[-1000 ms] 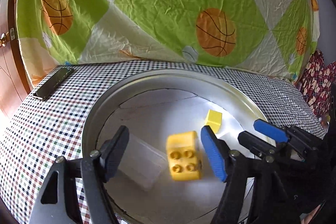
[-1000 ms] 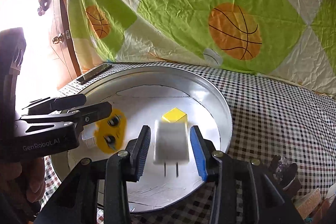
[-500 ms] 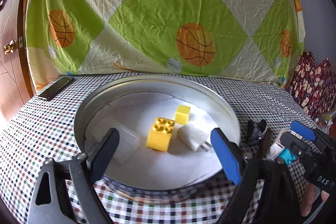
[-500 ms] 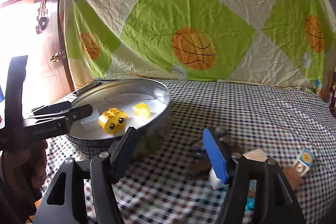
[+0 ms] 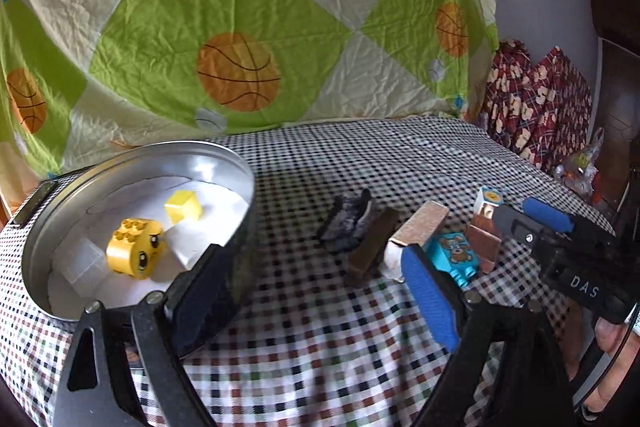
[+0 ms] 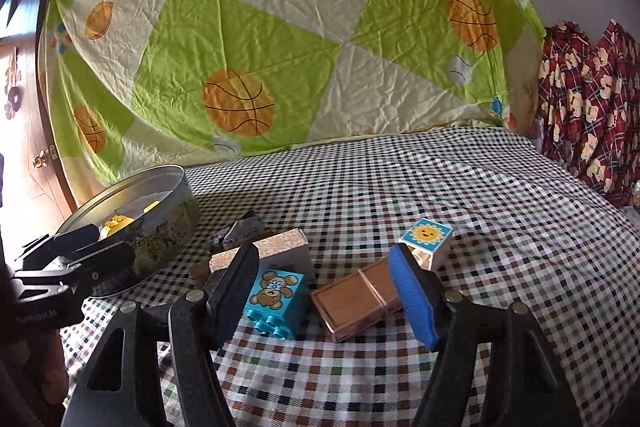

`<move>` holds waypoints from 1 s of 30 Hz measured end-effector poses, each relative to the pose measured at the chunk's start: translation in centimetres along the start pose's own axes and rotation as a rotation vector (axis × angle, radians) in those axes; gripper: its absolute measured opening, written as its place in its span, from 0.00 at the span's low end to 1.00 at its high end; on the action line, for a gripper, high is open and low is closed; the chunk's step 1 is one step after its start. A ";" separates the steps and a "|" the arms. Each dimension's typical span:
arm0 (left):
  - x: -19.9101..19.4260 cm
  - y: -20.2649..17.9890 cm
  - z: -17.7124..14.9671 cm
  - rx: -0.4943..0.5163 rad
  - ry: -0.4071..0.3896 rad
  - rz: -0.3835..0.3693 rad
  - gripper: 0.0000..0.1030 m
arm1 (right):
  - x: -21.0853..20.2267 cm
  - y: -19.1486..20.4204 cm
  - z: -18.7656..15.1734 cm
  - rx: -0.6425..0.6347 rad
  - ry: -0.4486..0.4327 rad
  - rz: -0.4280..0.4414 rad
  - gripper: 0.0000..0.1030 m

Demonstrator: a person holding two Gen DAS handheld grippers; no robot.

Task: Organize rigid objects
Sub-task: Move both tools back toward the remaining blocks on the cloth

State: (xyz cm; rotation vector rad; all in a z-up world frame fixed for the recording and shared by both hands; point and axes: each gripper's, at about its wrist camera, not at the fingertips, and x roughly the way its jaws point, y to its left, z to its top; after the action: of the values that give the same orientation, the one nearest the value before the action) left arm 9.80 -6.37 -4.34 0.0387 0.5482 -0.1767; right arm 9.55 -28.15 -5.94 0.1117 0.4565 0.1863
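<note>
I've got both grippers over the checkered surface [image 6: 460,187] right now. My left hand-held gripper [image 5: 316,287] is spread wide with nothing between its fingers, parked beside the round metal tin [image 5: 240,171], which holds the yellow face brick [image 5: 136,251] and a small yellow cube [image 5: 183,206]. My right hand-held gripper [image 6: 324,291] is spread too, empty, with the teal bear brick [image 6: 274,293] and copper-coloured box [image 6: 354,301] just ahead, sun block [image 6: 426,239] beyond.

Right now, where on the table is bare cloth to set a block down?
Free: the cloth between the sheet and the blocks. Crowded: the cluster by the tin, from dark block to sun block.
</note>
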 end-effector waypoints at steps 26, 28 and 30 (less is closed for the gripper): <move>7.9 -6.3 1.9 0.118 0.214 -0.284 0.37 | 0.6 -0.8 -0.1 0.059 0.021 -0.051 0.68; 7.9 -6.6 2.0 0.132 0.211 -0.282 0.36 | 0.6 -0.9 -0.1 0.060 0.025 -0.051 0.68; 8.0 -6.7 2.2 0.147 0.213 -0.269 0.36 | 0.7 -0.9 -0.1 0.061 0.029 -0.050 0.68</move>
State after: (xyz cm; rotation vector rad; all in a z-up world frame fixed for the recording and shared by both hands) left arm 16.44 -14.42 -6.53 0.1281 0.7520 -0.4792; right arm 10.29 -28.87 -6.46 0.1569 0.4937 0.1250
